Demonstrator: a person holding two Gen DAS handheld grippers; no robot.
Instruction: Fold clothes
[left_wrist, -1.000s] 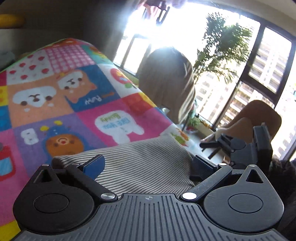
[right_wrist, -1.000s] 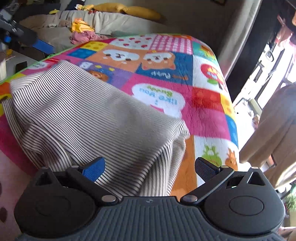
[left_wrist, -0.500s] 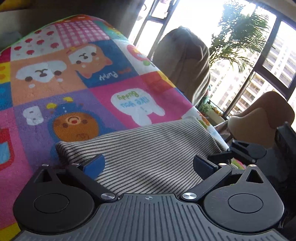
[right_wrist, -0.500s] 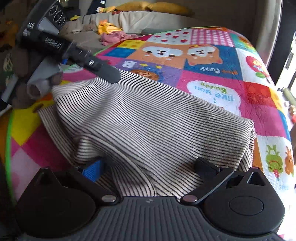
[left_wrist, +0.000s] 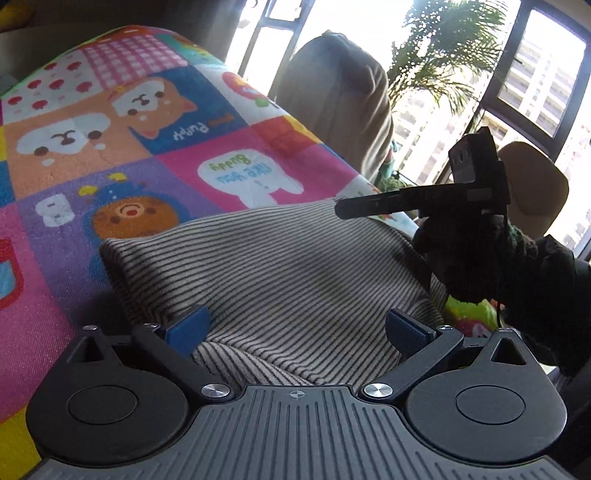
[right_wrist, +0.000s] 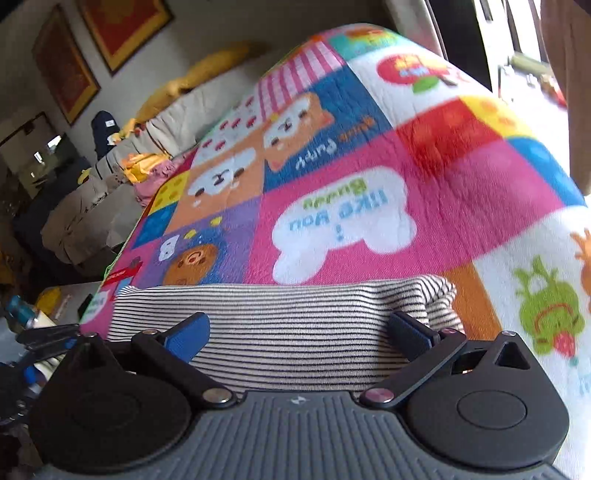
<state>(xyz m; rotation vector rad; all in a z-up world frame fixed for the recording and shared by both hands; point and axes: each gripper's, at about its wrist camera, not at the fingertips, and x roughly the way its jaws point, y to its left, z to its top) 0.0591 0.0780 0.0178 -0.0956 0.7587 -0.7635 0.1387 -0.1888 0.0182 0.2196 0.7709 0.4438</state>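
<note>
A folded black-and-white striped garment (left_wrist: 280, 280) lies on a colourful cartoon patchwork mat (left_wrist: 110, 155). My left gripper (left_wrist: 295, 328) is open, low over the garment's near edge, its blue-padded fingers spread with cloth between them. The right gripper shows in the left wrist view (left_wrist: 436, 199) above the garment's far right corner, held by a dark-gloved hand. In the right wrist view the right gripper (right_wrist: 299, 330) is open over the striped garment (right_wrist: 295, 314), which lies as a flat band on the mat (right_wrist: 406, 177).
A beige covered chair (left_wrist: 340, 92), a potted palm (left_wrist: 450, 55) and large windows stand beyond the mat's right edge. A sofa with yellow cushions and a pile of clothes (right_wrist: 147, 166) lies at the far left. Framed pictures (right_wrist: 122, 26) hang on the wall.
The right gripper lifted off the garment and moved to its right end; its view swung toward the far mat. The left gripper moved closer over the garment. Both stayed open.
</note>
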